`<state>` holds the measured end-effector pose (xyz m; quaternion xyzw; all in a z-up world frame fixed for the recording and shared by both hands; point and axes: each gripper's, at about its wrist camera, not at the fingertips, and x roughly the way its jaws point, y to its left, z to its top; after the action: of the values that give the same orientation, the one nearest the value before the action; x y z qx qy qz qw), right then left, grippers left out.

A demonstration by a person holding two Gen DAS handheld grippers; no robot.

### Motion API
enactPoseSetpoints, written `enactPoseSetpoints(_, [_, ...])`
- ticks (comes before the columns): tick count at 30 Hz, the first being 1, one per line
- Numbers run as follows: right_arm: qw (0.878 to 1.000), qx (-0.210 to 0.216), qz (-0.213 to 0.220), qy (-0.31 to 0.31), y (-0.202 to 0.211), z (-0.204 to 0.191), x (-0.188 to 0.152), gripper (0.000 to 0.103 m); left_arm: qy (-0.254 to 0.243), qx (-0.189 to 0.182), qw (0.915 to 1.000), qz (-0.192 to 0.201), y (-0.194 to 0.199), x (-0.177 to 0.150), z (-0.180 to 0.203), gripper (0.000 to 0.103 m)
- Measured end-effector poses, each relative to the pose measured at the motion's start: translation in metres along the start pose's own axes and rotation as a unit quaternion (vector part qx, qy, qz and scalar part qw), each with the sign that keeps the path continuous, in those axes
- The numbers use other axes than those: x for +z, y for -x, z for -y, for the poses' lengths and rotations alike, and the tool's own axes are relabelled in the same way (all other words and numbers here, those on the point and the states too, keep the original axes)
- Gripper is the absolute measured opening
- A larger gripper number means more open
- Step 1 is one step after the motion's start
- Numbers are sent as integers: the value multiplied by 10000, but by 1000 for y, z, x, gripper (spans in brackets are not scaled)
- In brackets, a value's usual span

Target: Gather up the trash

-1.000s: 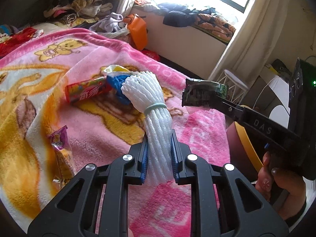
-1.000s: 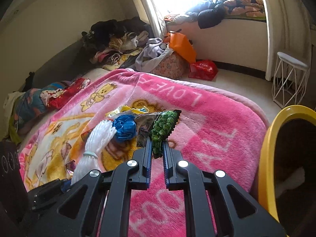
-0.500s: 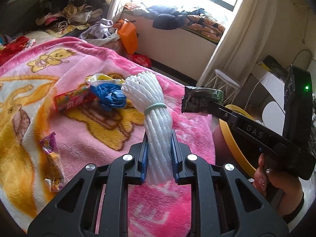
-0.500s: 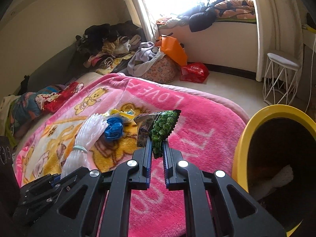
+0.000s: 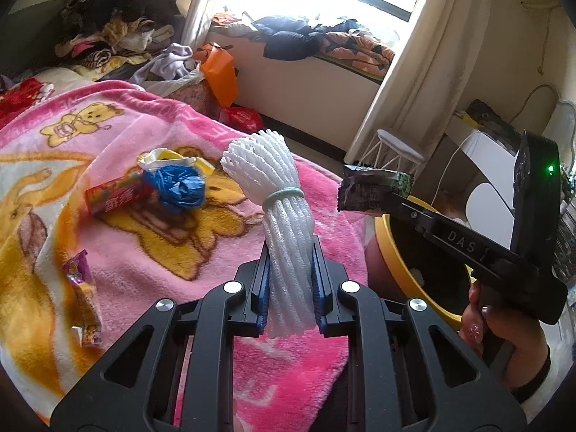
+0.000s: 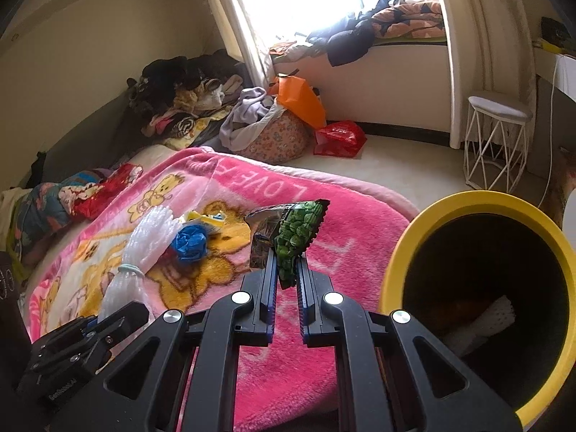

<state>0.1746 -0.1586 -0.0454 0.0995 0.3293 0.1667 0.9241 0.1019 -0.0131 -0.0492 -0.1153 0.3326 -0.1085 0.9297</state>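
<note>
Carrying two pieces of trash at once, the person has both grippers loaded and the step in hand looks like the trip from bed to bin. The left gripper [image 5: 289, 284], at the bottom centre of its own view, has its jaws pressed nearly together on the white foam net bundle [image 5: 277, 212], which stands upright out of the pads. The right gripper [image 6: 286, 280] is likewise clamped narrow on the green snack wrapper [image 6: 297, 237], held up in the middle of the right wrist frame. The yellow-rimmed bin [image 6: 399, 248] fills the lower right of that frame, its dark mouth open, with a white scrap already lying inside. More trash lies on the pink blanket [image 5: 118, 115]: a blue plastic wad [image 5: 178, 187], a red snack packet [image 5: 115, 198] and a purple wrapper [image 5: 81, 288] at the left edge. The next move probably calls for bringing each gripper over the bin's mouth before letting go, since the light wrapper could flutter onto the floor otherwise.
</note>
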Motion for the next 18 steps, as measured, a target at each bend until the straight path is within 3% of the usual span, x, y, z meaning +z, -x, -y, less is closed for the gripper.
enactPoseSetpoints(18, [9978,-414,208,-471,29,55,1,10,-316,-346,9989,58,4,1,38,14])
